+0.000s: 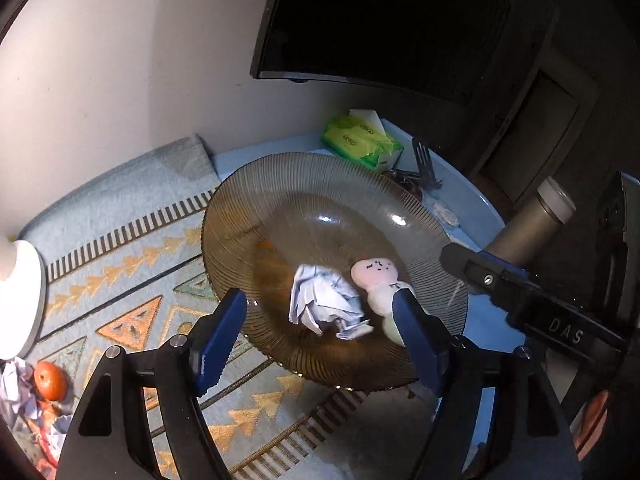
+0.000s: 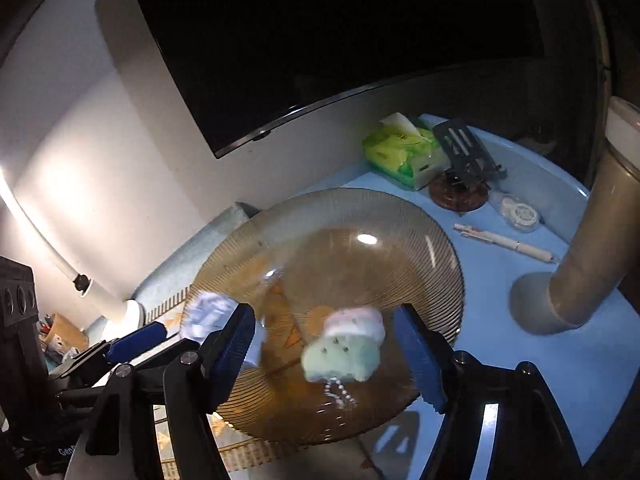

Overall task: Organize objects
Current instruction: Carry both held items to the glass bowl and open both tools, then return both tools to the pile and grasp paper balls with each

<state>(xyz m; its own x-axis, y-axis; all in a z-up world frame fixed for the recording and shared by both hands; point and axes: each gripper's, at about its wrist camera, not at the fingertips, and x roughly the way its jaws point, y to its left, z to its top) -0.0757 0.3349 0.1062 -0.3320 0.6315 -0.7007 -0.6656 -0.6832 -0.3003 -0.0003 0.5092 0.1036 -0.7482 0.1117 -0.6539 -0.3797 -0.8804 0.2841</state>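
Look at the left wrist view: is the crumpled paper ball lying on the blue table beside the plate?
No, the crumpled paper ball lies inside the ribbed glass plate, next to the small plush toy.

**Plate fills the near table, clutter lines the far edge**

The ribbed glass plate (image 2: 400, 216) takes the table's (image 2: 560, 340) middle. Tissue pack (image 2: 404, 152), spatula stand (image 2: 460, 184) and pen (image 2: 504, 240) crowd the far edge; the toppled bottle (image 2: 588, 268) blocks the right edge. Bare surface remains between plate and bottle.

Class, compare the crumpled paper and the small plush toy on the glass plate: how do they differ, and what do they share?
The crumpled paper is white and sharply creased; the plush toy is pink and cream, smooth and rounded. The paper is a shapeless wad; the toy has a head with dark markings. Both lie side by side in the glass plate, held by neither gripper.
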